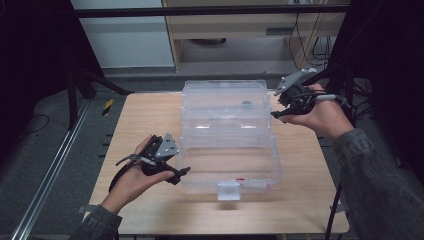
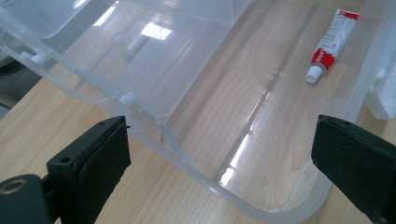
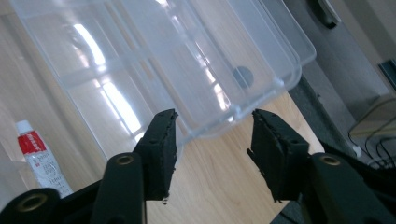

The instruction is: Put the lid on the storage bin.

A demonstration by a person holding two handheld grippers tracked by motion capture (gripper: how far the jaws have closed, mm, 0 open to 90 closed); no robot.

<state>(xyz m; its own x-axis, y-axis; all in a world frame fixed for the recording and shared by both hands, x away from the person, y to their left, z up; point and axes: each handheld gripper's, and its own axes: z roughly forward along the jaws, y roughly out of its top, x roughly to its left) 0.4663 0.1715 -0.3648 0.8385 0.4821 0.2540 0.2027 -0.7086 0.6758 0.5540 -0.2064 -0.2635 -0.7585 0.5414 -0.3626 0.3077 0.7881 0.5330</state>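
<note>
Two hand-held grippers flanked the open clear box (image 1: 227,135): left hand-held gripper (image 1: 181,173) wide and nearer its tube (image 2: 332,44); right hand-held gripper (image 1: 278,114) part-open, empty.

Open box (image 1: 227,150) is sitting mid-tabletop (image 1: 145,120), lid (image 1: 225,97) lying toward the far edge, tube (image 1: 250,180) lying inside near the near-right corner.

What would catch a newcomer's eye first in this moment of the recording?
A large clear plastic box lies open across the middle of the wooden table, its lid folded back to the far side. A small red-and-white tube lies inside near its front wall. The left gripper and right gripper flank it, jaws apart, holding nothing.
</note>
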